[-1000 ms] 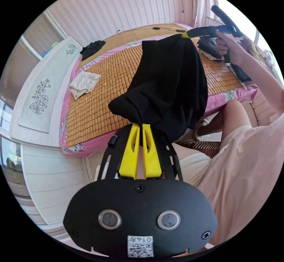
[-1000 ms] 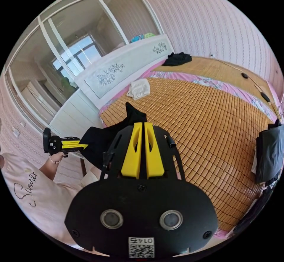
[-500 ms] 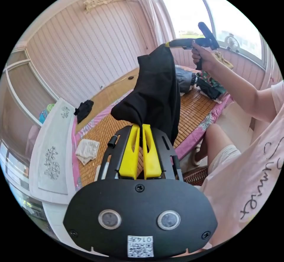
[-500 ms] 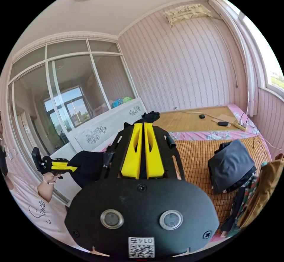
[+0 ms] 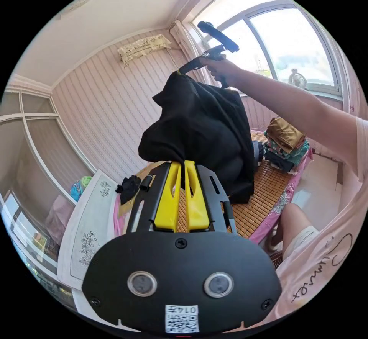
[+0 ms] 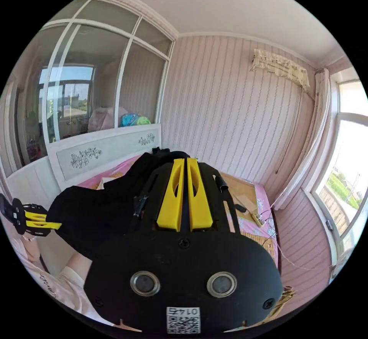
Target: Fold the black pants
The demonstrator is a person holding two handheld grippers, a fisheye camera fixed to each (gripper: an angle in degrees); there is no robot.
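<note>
Left gripper (image 5: pixel 183 166) is clamped tight on one corner of the black pants (image 5: pixel 207 132), w/ the right gripper (image 5: pixel 184 70) pinched on the far top edge. Pants are held up in the air over the bed (image 5: pixel 264 189). Fabric's judged soft, light, floppy, so waistband corners prob best gripped.
</note>
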